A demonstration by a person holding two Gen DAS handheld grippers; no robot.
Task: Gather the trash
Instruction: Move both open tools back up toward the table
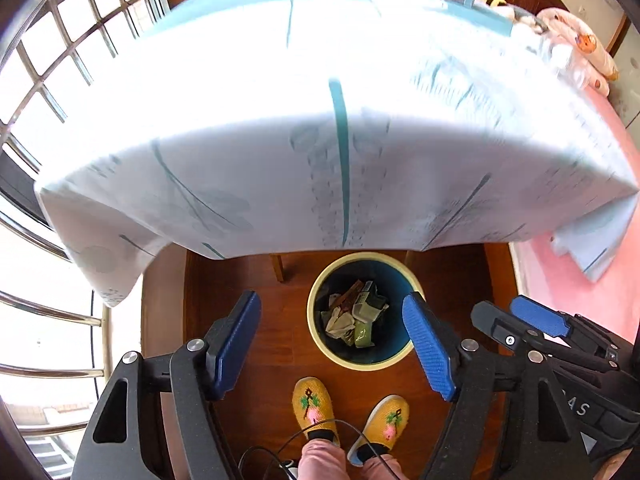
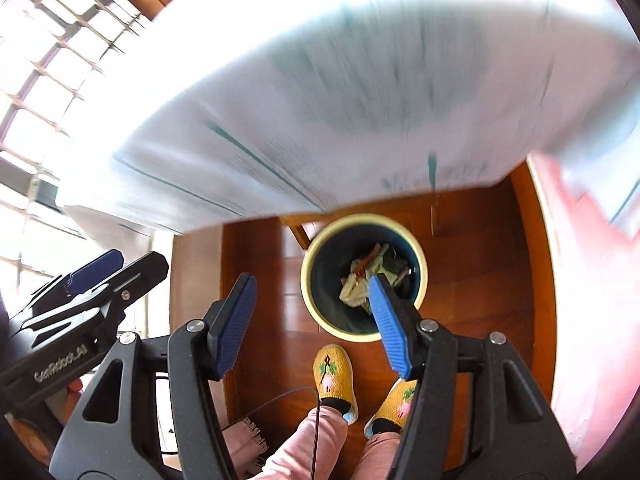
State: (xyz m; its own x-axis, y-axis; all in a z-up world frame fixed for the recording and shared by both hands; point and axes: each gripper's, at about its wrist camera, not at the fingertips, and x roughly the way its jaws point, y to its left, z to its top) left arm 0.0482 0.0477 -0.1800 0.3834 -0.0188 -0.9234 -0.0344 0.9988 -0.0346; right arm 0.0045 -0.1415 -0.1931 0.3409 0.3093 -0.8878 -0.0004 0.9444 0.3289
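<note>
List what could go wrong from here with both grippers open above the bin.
1. The cable trails across the floor by the yellow slippers; a step could snag it.
2. The tablecloth hangs low just behind the trash bin; lifting the left hand-held gripper or right hand-held gripper carelessly might catch its edge.
3. The right wrist view is motion-blurred, so aiming there is less certain.

A home: clothed table (image 1: 280,140), wooden floor (image 1: 280,320), slippers (image 1: 314,408), barred window (image 1: 48,60).

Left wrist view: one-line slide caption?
Open left gripper above the trash-filled bin on the wood floor beside the covered table.
</note>
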